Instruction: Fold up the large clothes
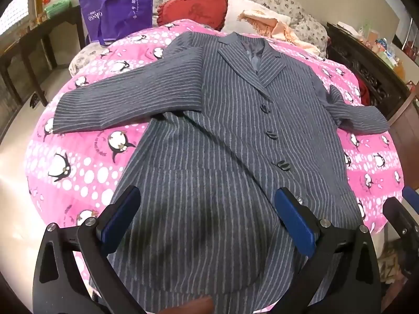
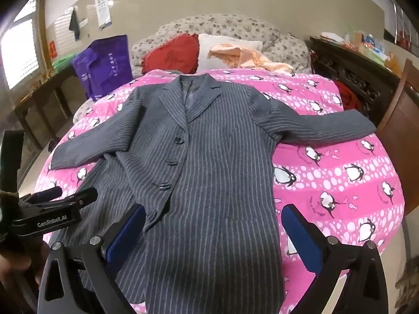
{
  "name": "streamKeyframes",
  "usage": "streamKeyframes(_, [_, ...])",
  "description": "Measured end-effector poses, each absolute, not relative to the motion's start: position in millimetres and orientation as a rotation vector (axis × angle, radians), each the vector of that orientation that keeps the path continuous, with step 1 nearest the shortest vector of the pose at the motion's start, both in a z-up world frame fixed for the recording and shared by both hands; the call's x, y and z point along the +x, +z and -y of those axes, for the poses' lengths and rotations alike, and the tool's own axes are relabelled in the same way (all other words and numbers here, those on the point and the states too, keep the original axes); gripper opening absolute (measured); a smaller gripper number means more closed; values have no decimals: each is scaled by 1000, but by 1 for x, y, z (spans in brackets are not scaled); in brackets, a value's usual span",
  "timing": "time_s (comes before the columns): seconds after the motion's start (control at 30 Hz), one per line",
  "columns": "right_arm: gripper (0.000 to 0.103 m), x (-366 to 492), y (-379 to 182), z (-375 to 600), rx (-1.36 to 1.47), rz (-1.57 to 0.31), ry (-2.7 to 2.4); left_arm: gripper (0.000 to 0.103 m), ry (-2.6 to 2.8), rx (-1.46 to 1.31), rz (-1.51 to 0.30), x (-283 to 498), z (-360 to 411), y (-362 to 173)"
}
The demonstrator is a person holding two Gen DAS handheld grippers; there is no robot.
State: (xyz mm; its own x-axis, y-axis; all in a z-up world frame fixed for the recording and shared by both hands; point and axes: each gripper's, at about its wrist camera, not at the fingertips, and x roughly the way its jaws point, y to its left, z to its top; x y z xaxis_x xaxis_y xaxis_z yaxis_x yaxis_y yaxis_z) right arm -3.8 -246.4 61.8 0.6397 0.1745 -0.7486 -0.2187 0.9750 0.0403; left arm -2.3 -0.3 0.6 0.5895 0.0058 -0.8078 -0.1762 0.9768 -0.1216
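Since the striped coat (image 1: 225,136) lay flat and face up on the bed, over the pink penguin quilt (image 1: 86,162), with no part turned over on itself, folding looked not yet begun. Its collar pointed toward the pillows and its hem toward the cameras. Every fold seemed left to do: most likely both sleeves brought in over the body, then the long body doubled up.

Counted from left to right in the left wrist view: 1 purple bag (image 1: 117,10) stood beside the bed, 1 left sleeve (image 1: 110,104) stretched out sideways, 1 red cushion (image 1: 193,6) and 1 white pillow (image 1: 243,10) sat at the head of the bed, 1 peach cloth (image 1: 272,27) lay over the pillow, and 1 right sleeve (image 1: 356,117) reached toward the quilt's edge. 4 dark buttons (image 1: 272,134) ran down the front of the coat, the lowest just beside a claw finger.

Of the 2 claws, the left claw (image 1: 207,217) hung over the lower left part of the coat with its jaws spread wide and nothing between the pads. The right claw (image 2: 213,233) hung over the lower right part near the coat's side edge, equally wide and empty. Neither one touched the cloth, as far as the views showed.
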Motion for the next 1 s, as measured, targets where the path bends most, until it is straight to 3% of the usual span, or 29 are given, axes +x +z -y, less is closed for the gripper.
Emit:
streamKeyframes(0.27, [103, -19, 65, 246, -51, -827, 234, 103, 69, -199, -854, -21, 1, 9])
streamKeyframes(0.63, [103, -22, 73, 243, -50, -789, 254, 103, 43, -226, -941, -29, 3, 9])
streamKeyframes(1.0, [103, -28, 76, 250, -20, -766, 287, 103, 67, -184, -891, -51, 7, 29])
